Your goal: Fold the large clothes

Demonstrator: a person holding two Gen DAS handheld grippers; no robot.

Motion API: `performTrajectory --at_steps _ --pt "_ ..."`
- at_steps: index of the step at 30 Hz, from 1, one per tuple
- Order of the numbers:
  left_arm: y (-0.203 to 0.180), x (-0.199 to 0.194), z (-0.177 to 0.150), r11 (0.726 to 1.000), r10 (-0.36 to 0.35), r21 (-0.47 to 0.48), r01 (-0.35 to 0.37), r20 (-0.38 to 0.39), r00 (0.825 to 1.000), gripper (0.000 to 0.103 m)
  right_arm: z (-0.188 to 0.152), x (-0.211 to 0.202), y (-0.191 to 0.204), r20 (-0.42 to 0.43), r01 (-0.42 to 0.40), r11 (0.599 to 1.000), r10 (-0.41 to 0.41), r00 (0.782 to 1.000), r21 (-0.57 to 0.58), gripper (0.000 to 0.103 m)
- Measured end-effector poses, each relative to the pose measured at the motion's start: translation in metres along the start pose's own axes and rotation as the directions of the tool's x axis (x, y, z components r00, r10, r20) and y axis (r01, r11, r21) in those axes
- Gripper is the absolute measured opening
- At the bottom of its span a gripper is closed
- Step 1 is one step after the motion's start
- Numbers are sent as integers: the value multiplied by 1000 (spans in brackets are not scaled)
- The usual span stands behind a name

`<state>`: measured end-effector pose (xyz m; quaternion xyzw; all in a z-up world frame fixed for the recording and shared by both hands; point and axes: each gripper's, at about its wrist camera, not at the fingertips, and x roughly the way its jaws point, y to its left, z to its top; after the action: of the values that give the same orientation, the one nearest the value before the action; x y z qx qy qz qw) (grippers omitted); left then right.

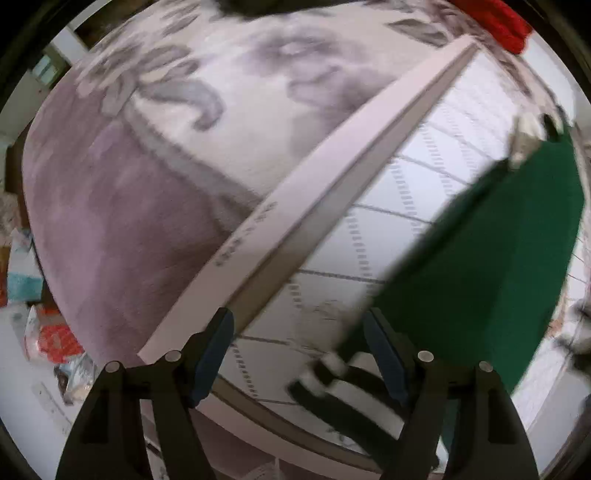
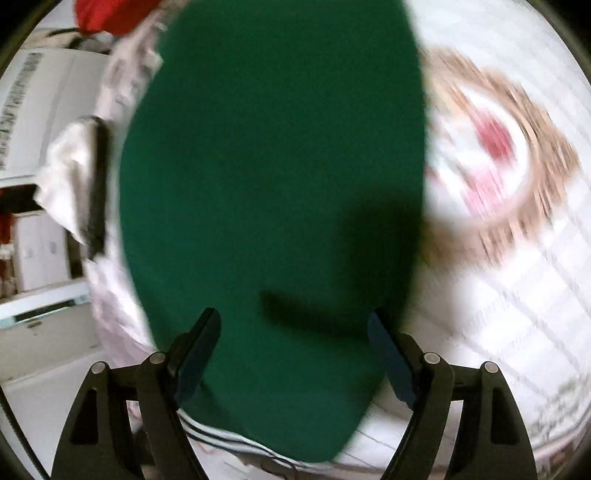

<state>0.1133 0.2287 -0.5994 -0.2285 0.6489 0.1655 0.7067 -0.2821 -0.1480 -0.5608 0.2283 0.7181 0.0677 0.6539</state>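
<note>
The garment (image 2: 273, 177) is plain dark green, with black and white stripes at its hem (image 1: 325, 373). The cover (image 1: 436, 155) under it is white with a grey grid of solid and dashed lines, and it carries a round beige, pink and red print (image 2: 495, 155). The carpet (image 1: 122, 206) is mauve with grey flowers. A red cloth (image 1: 506, 22) lies far off. The tongs (image 1: 297, 358) are black with dark blue pads (image 1: 212, 358).

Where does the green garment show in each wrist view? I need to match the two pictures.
Left wrist: the green garment fills the right side, running from lower centre up to the right edge.
Right wrist: it fills the centre, from the top edge down between the open fingers.
Shared landmark: the red cloth at the top of both, top left in the right wrist view.
</note>
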Motion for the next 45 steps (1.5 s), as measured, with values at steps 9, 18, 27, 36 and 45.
performTrajectory --at_steps 9,18,27,36,45 --pt "-75 -8 -24 981 69 183 -71 18 997 72 -58 72 -54 -9 -136 980 139 990 143 17" --pt "-118 -2 -60 944 173 288 -163 -12 985 72 -147 62 -87 -191 -87 980 122 974 180 19" --pt "-124 7 -49 959 198 205 -197 19 980 72 -86 -32 -44 -61 -2 997 -3 998 -78 55" --pt "-113 32 -28 969 213 119 -216 38 976 72 31 42 74 109 152 905 -118 987 -398 55" --pt "-127 17 -41 982 177 60 -181 62 982 72 43 -46 -8 109 10 979 12 994 -204 74"
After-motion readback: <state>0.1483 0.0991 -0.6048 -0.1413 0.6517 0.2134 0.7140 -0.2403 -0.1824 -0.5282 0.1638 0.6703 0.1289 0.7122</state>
